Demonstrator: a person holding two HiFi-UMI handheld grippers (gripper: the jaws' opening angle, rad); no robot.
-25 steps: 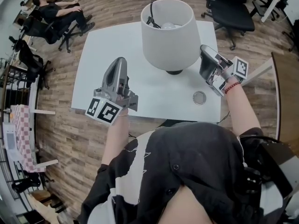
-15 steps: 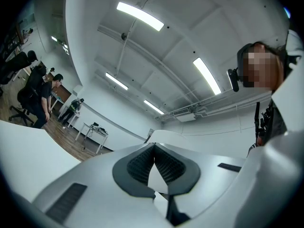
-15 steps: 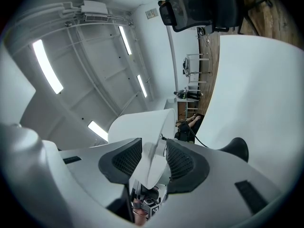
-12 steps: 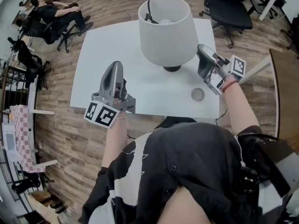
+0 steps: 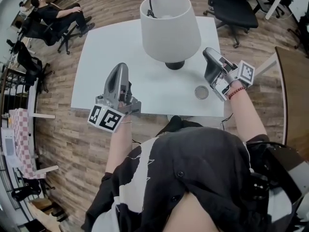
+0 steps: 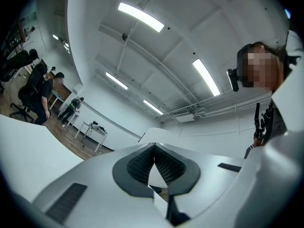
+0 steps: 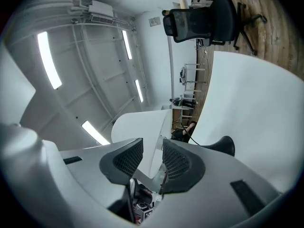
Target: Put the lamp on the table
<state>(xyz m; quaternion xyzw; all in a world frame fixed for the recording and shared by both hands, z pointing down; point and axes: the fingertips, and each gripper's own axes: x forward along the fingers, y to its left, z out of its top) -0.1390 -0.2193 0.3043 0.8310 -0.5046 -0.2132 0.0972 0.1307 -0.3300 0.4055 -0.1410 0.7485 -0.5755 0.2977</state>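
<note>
The lamp, with a white shade (image 5: pixel 169 25) and a dark base (image 5: pixel 175 65), stands upright on the white table (image 5: pixel 101 57), towards its far side. My right gripper (image 5: pixel 210 53) hovers just right of the shade without touching it. Its jaws are closing with nothing between them. In the right gripper view the shade (image 7: pixel 137 125) and base (image 7: pixel 223 146) show beyond the right gripper (image 7: pixel 152 148). My left gripper (image 5: pixel 121 67) is shut and empty over the table's near left part. In the left gripper view the left gripper's (image 6: pixel 153 148) pads meet.
A small round grey disc (image 5: pixel 201 92) lies on the table near my right gripper. Black office chairs (image 5: pixel 231 11) stand behind the table. A person sits on a chair (image 5: pixel 58 13) at the far left. The wooden floor (image 5: pixel 63 144) surrounds the table.
The right gripper now stands slightly farther from the shade's edge. The lamp stays on the table, and the left gripper has hardly moved.
</note>
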